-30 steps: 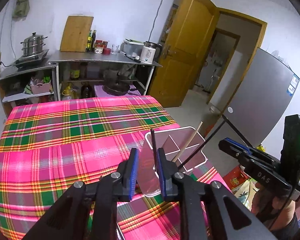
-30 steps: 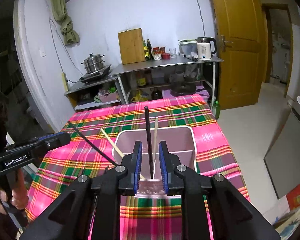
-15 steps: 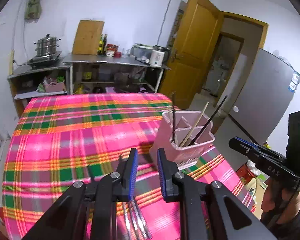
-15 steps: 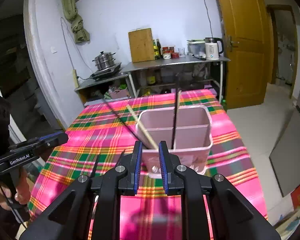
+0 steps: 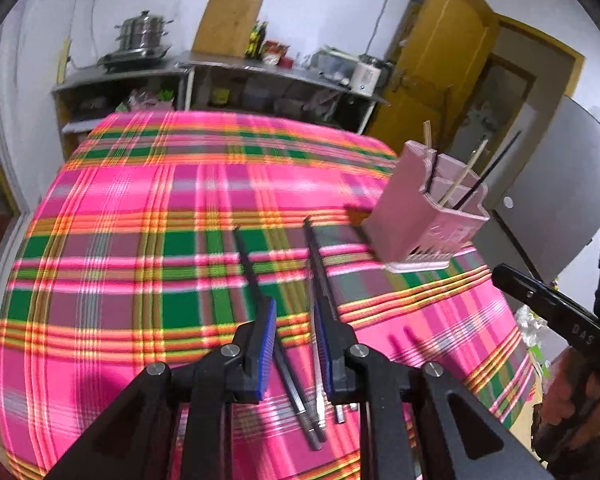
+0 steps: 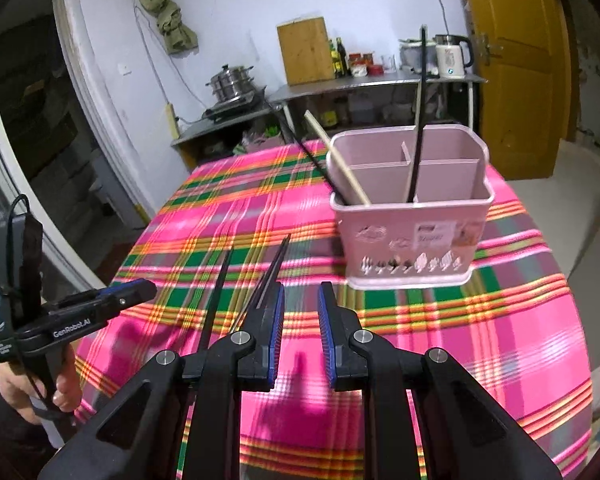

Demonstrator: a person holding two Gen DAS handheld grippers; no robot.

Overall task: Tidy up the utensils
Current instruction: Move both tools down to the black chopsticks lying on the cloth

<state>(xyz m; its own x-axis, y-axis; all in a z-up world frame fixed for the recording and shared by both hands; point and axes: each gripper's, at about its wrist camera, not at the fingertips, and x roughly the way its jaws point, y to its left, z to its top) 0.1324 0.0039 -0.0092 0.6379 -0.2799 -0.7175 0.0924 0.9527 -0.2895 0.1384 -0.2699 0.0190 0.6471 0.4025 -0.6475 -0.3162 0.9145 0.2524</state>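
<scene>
Chopsticks lie loose near table's front edge, both grippers' jaws slightly apart & empty; left gripper should straddle one, pinch mid-shaft, then drop into holder.

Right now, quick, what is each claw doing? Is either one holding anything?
Left claw: open, holding nothing, above the chopsticks lying on the tablecloth.
Right claw: open, holding nothing.
</scene>
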